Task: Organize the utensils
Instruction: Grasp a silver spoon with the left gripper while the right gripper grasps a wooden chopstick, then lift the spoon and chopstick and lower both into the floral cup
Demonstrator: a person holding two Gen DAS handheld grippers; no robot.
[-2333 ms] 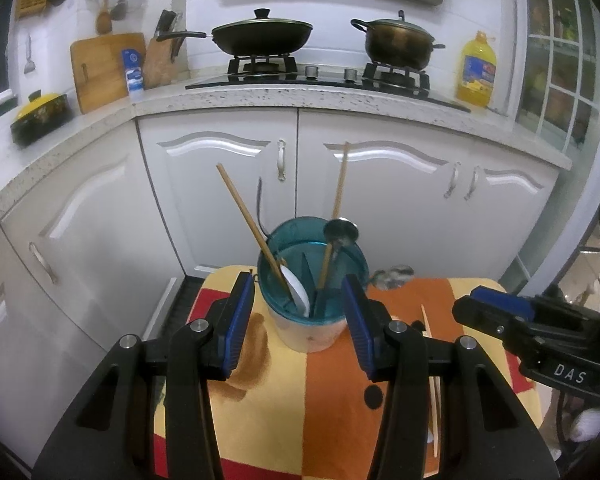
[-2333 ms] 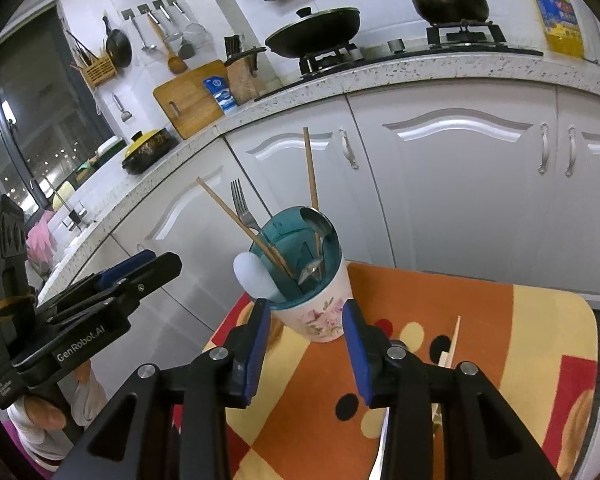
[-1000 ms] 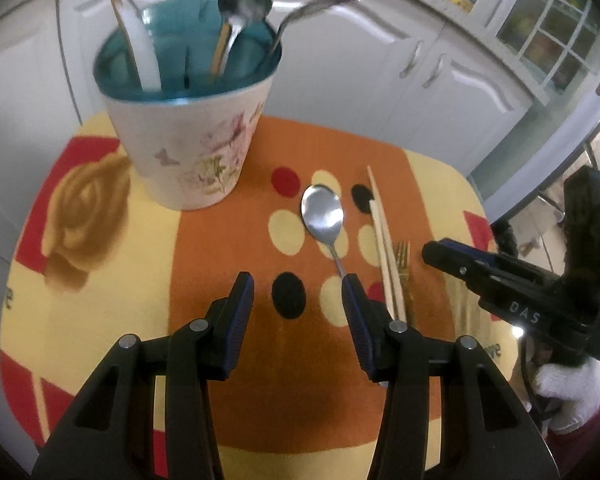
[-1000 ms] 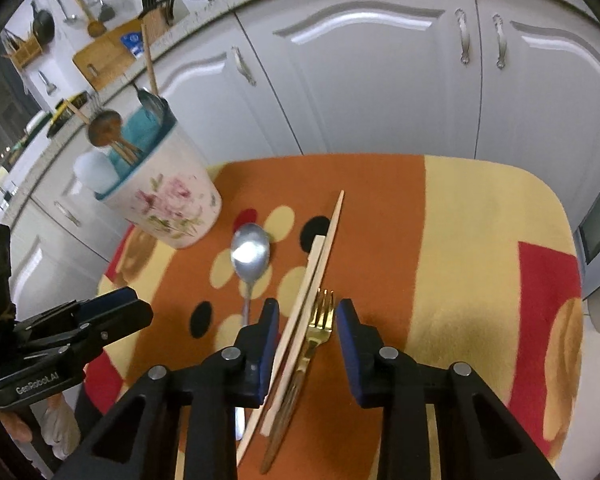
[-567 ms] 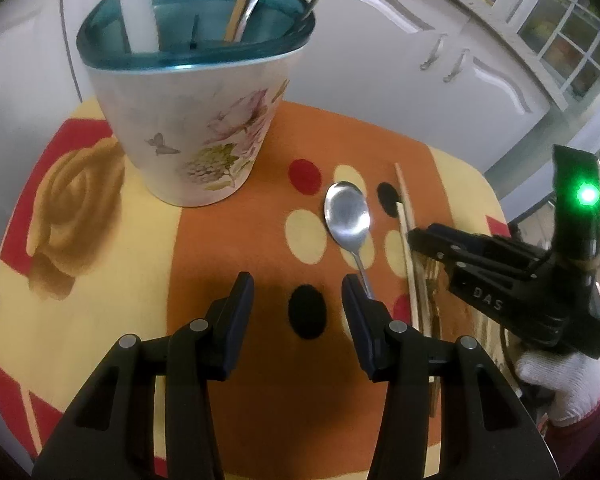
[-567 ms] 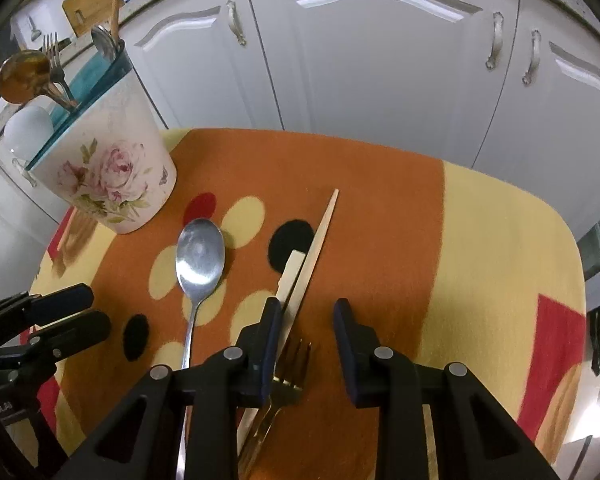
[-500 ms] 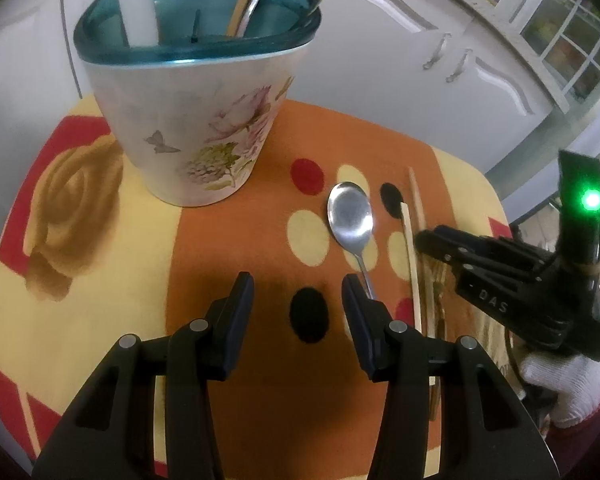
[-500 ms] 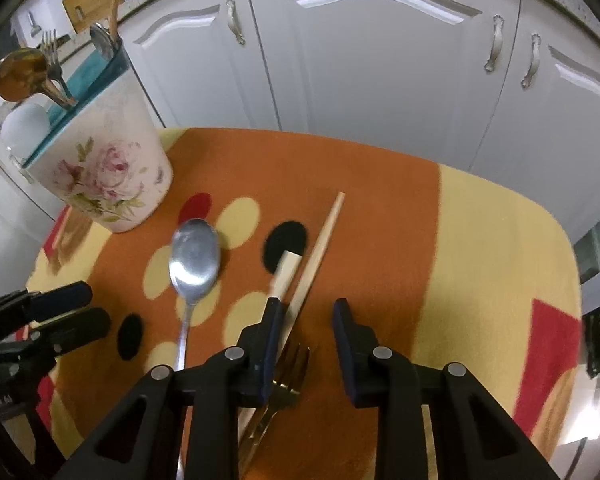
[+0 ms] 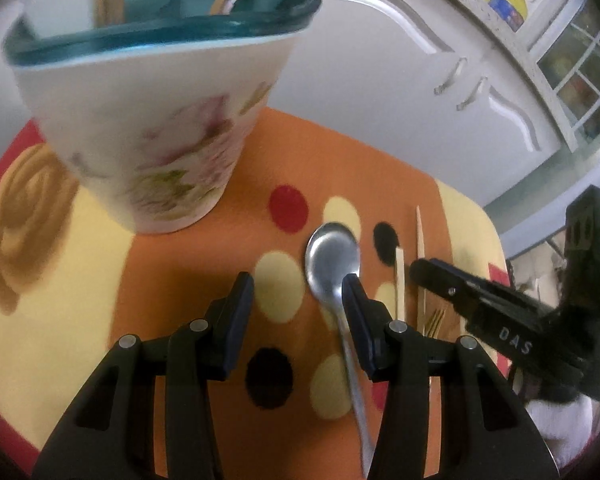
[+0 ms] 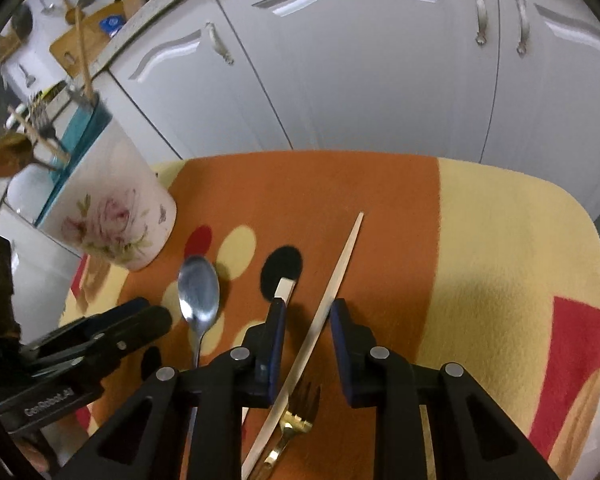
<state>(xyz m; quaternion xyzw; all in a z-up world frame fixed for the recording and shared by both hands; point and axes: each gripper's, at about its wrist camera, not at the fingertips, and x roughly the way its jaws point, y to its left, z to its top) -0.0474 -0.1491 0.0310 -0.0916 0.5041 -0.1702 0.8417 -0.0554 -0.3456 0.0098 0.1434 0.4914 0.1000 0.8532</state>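
Observation:
A floral utensil cup (image 9: 156, 120) (image 10: 112, 216) with a teal rim holds several utensils at the far left of the cloth. A steel spoon (image 9: 334, 260) (image 10: 198, 288), two pale chopsticks (image 10: 336, 280) (image 9: 420, 264) and a gold fork (image 10: 296, 412) (image 9: 434, 322) lie on the cloth. My left gripper (image 9: 298, 292) is open just above the cloth, its right finger over the spoon's neck. My right gripper (image 10: 306, 312) is open and low, with the long chopstick between its fingers.
The orange, yellow and red spotted cloth (image 10: 480, 264) covers a small table. White cabinet doors (image 10: 380, 80) stand close behind it. Each gripper shows in the other's view: the right one (image 9: 500, 320) beside the fork, the left one (image 10: 80, 344) by the spoon.
Both grippers have come down and forward toward the cloth. The left has closed in on the spoon, the right has centred on the long chopstick. Nothing has been picked up.

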